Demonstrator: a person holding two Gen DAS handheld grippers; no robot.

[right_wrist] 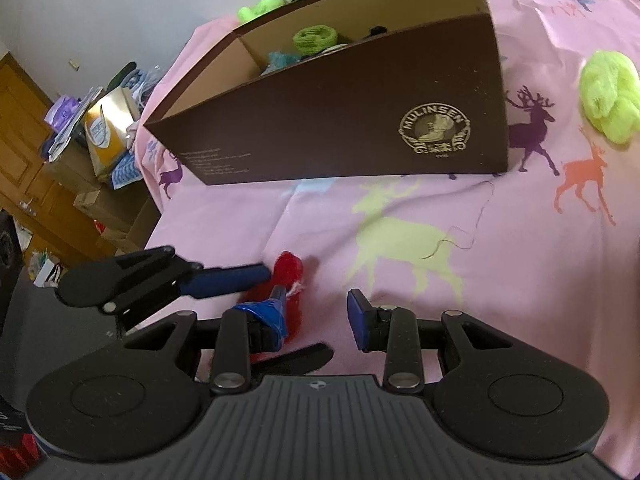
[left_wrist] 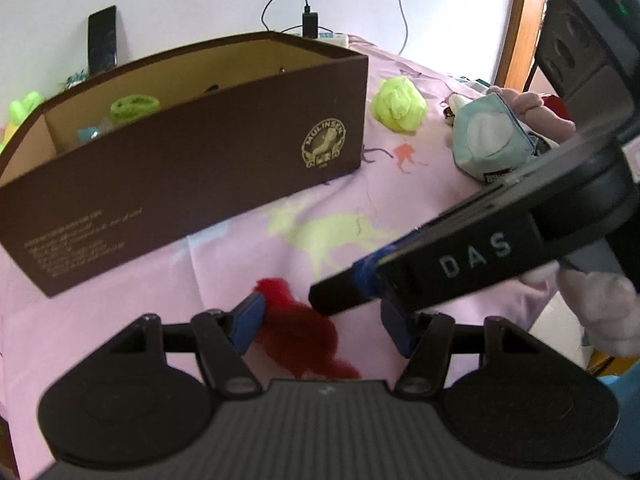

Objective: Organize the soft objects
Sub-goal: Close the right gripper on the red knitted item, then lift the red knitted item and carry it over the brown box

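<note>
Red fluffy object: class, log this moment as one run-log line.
left gripper: open, straddling red fluffy object | right gripper: open, beside it | brown box: holds soft items | surface: pink cloth

The sheet [right_wrist: 520,280] is pink woven cloth, matt, with flat printed deer. The box [left_wrist: 192,160] is cardboard: smooth brown outside with a faint sheen and a gold printed crest, raw tan board inside. The red tuft [left_wrist: 300,332] looks like fuzzy yarn or fleece, matt and loose-fibred. The green bundle [right_wrist: 610,94] is neon mesh-like fabric, crinkled. The pouch [left_wrist: 490,140] is soft pale-blue cloth. The left gripper [left_wrist: 320,326] is black matt plastic with a ribbed housing, small metal pivot pins and blue rubbery pads [left_wrist: 248,320]. The right gripper [right_wrist: 318,316] is alike, with blue tape wrinkled around one finger.
</note>
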